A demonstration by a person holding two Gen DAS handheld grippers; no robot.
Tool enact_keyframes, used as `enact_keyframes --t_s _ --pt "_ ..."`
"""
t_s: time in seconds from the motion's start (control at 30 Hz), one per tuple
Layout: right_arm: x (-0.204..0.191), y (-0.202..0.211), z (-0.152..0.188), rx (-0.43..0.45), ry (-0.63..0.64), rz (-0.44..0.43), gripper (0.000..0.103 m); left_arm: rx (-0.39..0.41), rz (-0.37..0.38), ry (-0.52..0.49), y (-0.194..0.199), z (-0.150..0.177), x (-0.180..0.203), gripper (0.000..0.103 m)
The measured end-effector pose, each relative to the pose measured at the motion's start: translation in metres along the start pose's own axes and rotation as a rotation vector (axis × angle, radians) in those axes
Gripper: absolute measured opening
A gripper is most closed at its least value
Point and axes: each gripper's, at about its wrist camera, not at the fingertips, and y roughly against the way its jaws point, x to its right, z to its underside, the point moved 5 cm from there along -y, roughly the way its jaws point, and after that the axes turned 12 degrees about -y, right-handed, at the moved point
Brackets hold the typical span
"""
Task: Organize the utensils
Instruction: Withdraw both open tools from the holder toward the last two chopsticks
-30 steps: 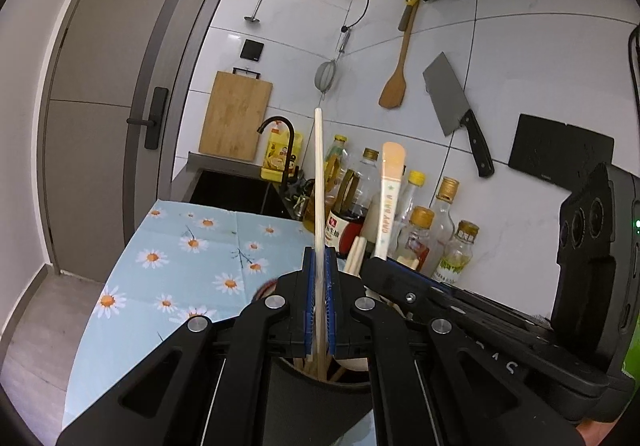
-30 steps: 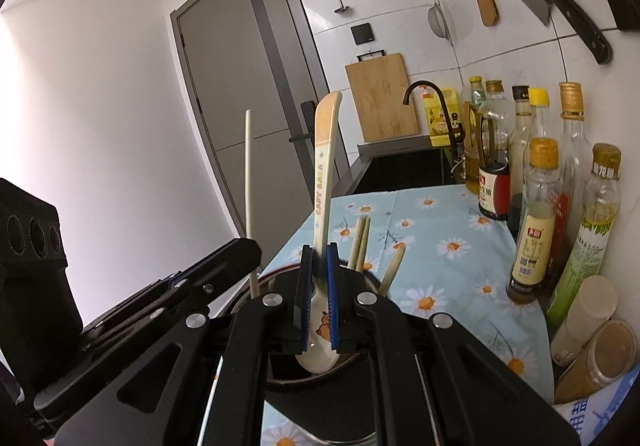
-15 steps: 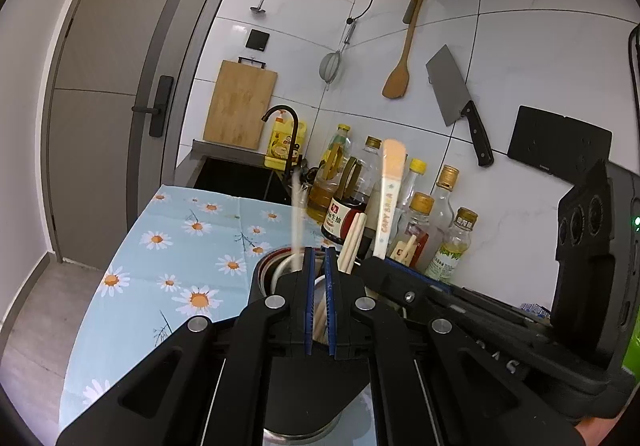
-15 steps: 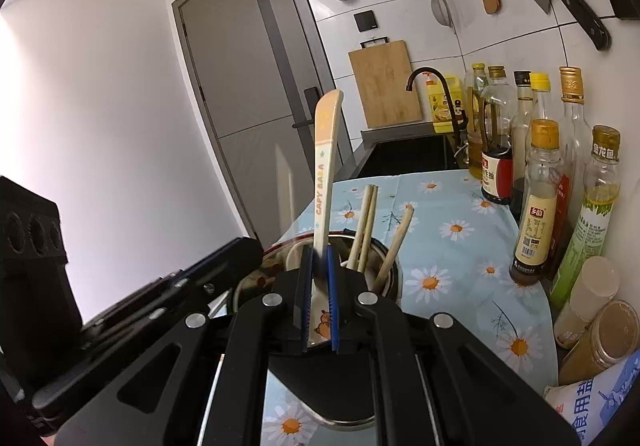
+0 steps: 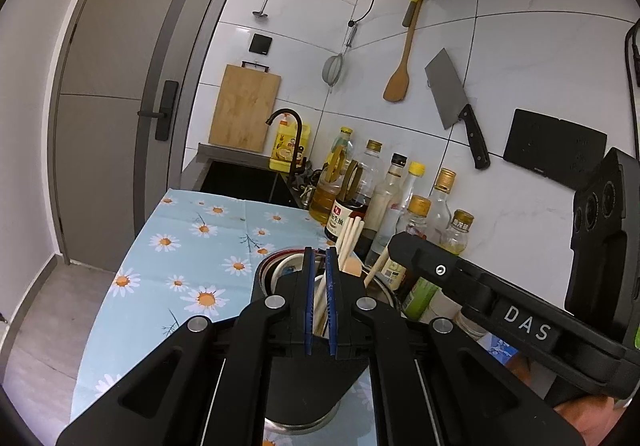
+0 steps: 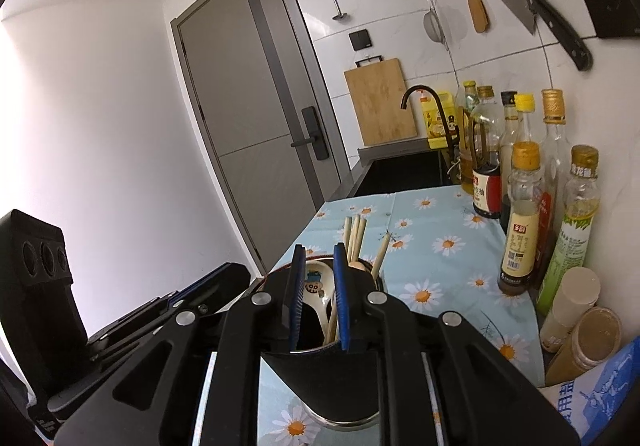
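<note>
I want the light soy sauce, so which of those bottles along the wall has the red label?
The dark-filled bottle with the red label, at the sink end beside the yellow oil bottle; the others carry pale or green labels.

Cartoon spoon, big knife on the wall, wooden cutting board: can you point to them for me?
Cartoon spoon (image 6: 314,282), right wrist view, on its painted bowl.
Cleaver (image 5: 448,92), left wrist view, on the flat blade.
Wooden cutting board (image 5: 244,108), left wrist view, middle of the board's face.
</note>
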Motion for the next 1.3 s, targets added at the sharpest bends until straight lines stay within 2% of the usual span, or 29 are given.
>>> enact_keyframes --t_s 0.17,0.23,0.47,0.63,0.9,1.13,1.3 --pt "0.0 0.015 0.002 -0.004 -0.022 -0.011 0.022 -0.033 -0.019 -0.021 0.01 -0.003 0.007 0.005" --pt "0.001 0.024 0.003 -0.008 -0.035 -0.022 0.022 -0.05 -0.026 -0.028 0.017 -0.003 0.01 0.021" --pt "0.006 0.054 0.008 -0.026 -0.095 -0.057 0.028 -0.137 -0.044 -0.047 0.037 0.007 0.015 0.022" --pt "0.009 0.065 0.034 -0.108 -0.105 -0.067 0.03 -0.232 -0.048 -0.019 0.054 0.028 0.011 0.023" --pt "0.018 0.065 0.079 -0.284 -0.183 -0.116 0.03 -0.429 -0.065 0.057 0.078 0.081 0.015 0.023" --pt "0.023 0.057 0.104 -0.409 -0.232 -0.096 0.03 -0.573 -0.032 0.132 0.099 0.131 0.034 0.023" --pt "0.027 0.05 0.119 -0.486 -0.237 -0.067 0.03 -0.649 0.025 0.186 0.107 0.155 0.043 0.023"
